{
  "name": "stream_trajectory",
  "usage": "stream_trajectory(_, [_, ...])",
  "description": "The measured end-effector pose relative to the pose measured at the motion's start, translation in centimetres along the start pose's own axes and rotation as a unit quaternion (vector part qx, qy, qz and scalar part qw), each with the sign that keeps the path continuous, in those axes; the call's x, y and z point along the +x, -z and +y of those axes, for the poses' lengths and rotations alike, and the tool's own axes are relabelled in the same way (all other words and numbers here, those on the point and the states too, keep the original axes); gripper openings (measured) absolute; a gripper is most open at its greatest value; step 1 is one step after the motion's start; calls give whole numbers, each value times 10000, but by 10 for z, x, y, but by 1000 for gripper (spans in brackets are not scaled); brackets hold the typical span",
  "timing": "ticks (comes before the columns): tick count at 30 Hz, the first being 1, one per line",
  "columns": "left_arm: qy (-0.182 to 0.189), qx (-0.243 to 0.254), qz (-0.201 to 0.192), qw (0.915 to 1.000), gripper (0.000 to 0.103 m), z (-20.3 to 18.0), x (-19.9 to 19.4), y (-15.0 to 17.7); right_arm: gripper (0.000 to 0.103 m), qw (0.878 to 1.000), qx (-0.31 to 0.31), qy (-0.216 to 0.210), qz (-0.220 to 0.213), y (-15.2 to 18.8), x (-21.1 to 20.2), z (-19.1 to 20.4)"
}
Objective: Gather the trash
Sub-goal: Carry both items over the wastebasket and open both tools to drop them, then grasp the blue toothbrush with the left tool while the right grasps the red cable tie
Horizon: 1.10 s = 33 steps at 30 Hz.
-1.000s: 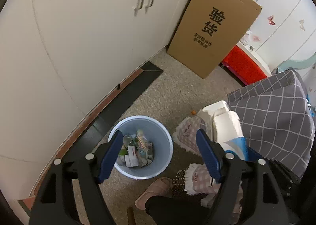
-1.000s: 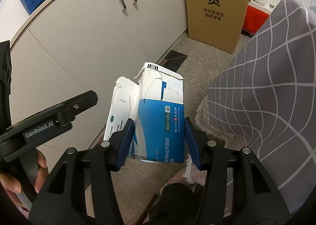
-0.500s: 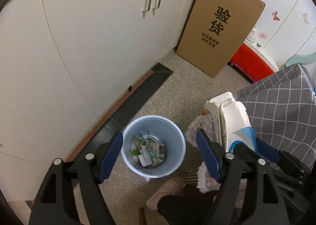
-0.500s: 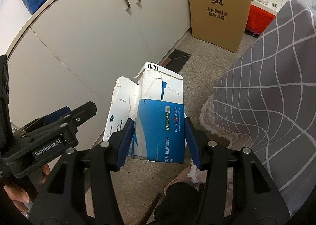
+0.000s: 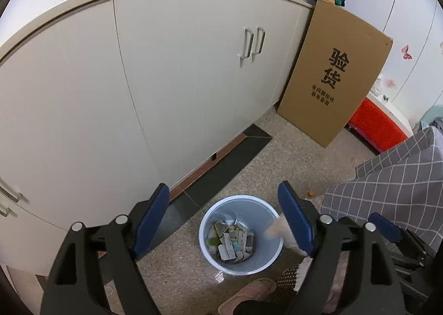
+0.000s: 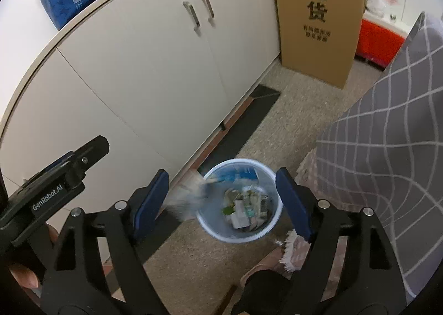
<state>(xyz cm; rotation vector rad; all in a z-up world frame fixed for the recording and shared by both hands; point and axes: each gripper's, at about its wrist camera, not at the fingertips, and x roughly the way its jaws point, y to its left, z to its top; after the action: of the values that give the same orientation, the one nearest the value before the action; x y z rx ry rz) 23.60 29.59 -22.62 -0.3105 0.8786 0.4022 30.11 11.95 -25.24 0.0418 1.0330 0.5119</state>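
Right hand-held gripper [image 6: 221,198] wide and empty above round pale-blue plastic bin [image 6: 210,227], blurred blue-white carton [image 6: 193,193] at bin rim, left hand-held gripper [image 5: 224,218] wide, empty.

1. Left gripper [image 5: 224,218]: jaws spread wide, nothing between the blue pads [image 5: 151,216]; held above the bin [image 5: 265,262] and pointed down at it, slightly to the cabinet side of its rim.
2. Right gripper [image 6: 221,198]: jaws likewise wide apart, pads bare; poised high over the same bin, the opening framed between the two fingers.
3. Left gripper body seen from the right wrist view at the lower left, well to the cabinet side of the bin, gripped by a bare hand [image 6: 25,273].
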Motion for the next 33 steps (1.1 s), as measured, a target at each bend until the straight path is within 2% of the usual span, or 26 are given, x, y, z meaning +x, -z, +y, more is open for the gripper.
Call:
stream_trajectory(8, [157,65,75,9998,79,-6,-8,3,78,9997,64,198,-132,-1,-22,-7])
stream_trajectory(13, [297,185,-65,9994,79,-20,-24,2,78,9986,-48,211,-478,-10,-60,-7])
stream_trajectory(20, [699,381,-411,9960,79,-53,-64,-13,78,9938,-89,130,-1105,-23,-129,-19])
stream_trajectory(27, [1249,1058,-758,9836,79,-137,-110,-23,78,9887,43,302,-1470,-25,-192,-69])
stream_trajectory(30, [1544,1529,-772,9731,80,-192,-122,-22,78,9852,166,619,-1591,-20,-217,-106])
stream_trajectory(33, [1844,1967,-670,9606,80,-249,-128,-17,78,9791,457,995,-1713,-10,-247,-160])
